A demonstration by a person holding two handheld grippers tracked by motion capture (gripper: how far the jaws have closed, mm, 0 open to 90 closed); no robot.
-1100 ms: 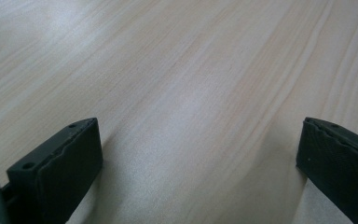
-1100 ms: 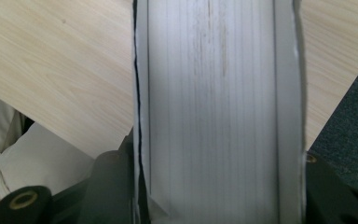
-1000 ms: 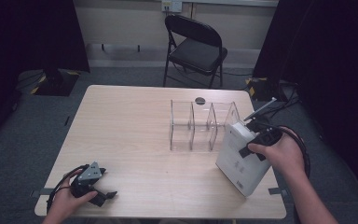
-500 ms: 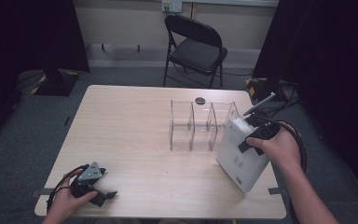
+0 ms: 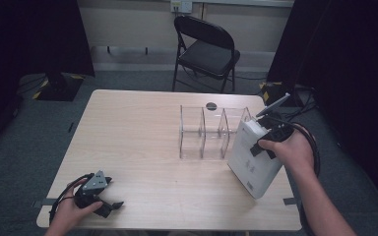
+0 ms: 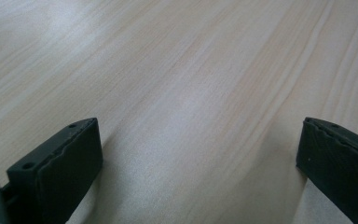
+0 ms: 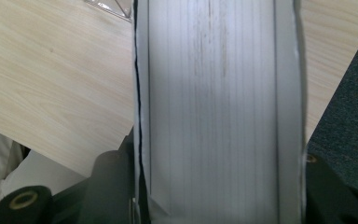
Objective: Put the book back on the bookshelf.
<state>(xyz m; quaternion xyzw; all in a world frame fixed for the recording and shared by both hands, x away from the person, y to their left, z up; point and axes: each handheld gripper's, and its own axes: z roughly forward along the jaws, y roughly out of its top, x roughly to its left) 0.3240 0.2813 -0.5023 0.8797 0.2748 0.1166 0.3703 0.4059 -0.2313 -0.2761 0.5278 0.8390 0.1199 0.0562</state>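
Currently on the pale wooden bench [image 5: 142, 128], listed as the high view frames them:

Item one: thick white hardback book [image 5: 252, 156], right of centre, tilted on one lower corner, its upper edge leaning against the right end of item two. My right gripper [image 5: 270, 142] has its fingers [image 7: 107, 186] clamped across the book's thickness; the right gripper view shows the white page block [image 7: 214, 107] filling the gap between them, one cover against each pad.

Item two: clear acrylic rack with upright dividers [image 5: 211, 132], centre of frame, compartments empty as far as I can see. A small dark round disc [image 5: 211, 105] lies just behind it.

Item three: my left gripper [image 5: 96, 194], lower left of frame, resting idle on the bench. Fingers [image 6: 60, 172] stand wide apart, bare wood between them.

Background: black folding chair [image 5: 206, 49], top centre, beyond the bench.

Step in hand, as I judge it: carrying the book to the rack for filing upright. Next move calls for lifting the book clear of the rack's end wall, squaring it to the dividers, then lowering it into a slot without shoving the light rack aside.
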